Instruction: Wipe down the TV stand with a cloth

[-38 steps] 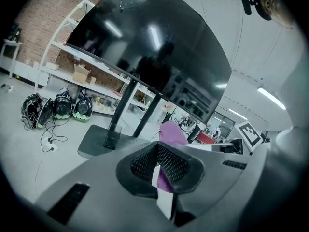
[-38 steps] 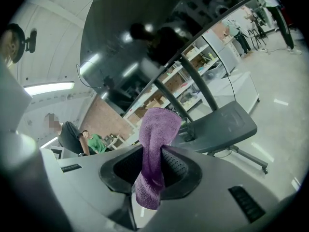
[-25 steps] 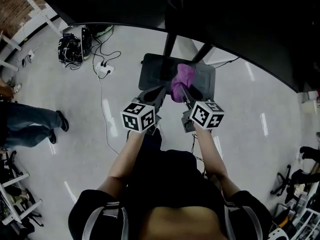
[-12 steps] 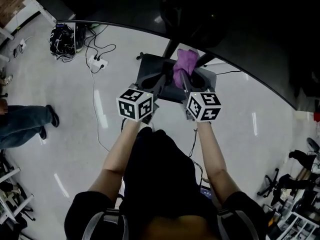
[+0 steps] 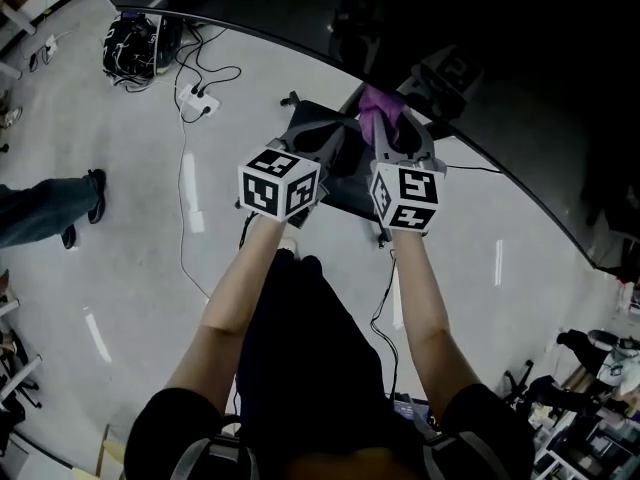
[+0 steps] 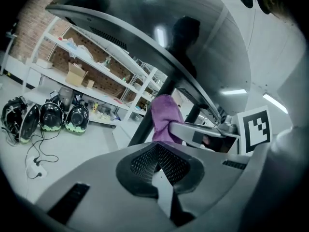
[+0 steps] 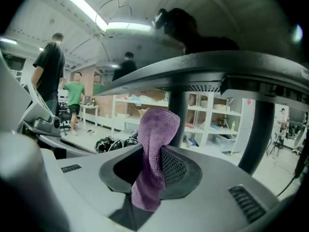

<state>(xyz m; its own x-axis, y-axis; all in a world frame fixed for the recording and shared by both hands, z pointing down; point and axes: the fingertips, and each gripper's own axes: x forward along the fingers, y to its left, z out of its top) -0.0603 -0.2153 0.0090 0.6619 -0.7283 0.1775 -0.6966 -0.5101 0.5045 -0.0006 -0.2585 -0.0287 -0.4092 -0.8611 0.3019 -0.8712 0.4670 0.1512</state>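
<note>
The purple cloth (image 7: 154,149) stands up between the jaws of my right gripper (image 7: 150,175), which is shut on it. Its top reaches just under the TV's dark curved lower edge (image 7: 217,66), beside a black stand leg (image 7: 177,115). In the head view the cloth (image 5: 378,108) pokes out ahead of the right gripper (image 5: 388,136), above the stand's black base plate (image 5: 335,196) on the floor. My left gripper (image 6: 157,163) is shut with nothing in it and sits just left of the cloth (image 6: 165,117). From the head view, the left gripper (image 5: 333,140) is level with the right one.
A power strip with cables (image 5: 190,98) and a dark bundle of gear (image 5: 130,43) lie on the floor at the left. A person's legs (image 5: 40,213) stand at the far left. Shelving (image 6: 96,76) and helmets (image 6: 48,117) lie beyond. Two people (image 7: 50,66) stand in the distance.
Both grippers and the cloth have moved forward and up, from over the base plate to the TV's lower edge. The right gripper has kept its hold on the cloth.
</note>
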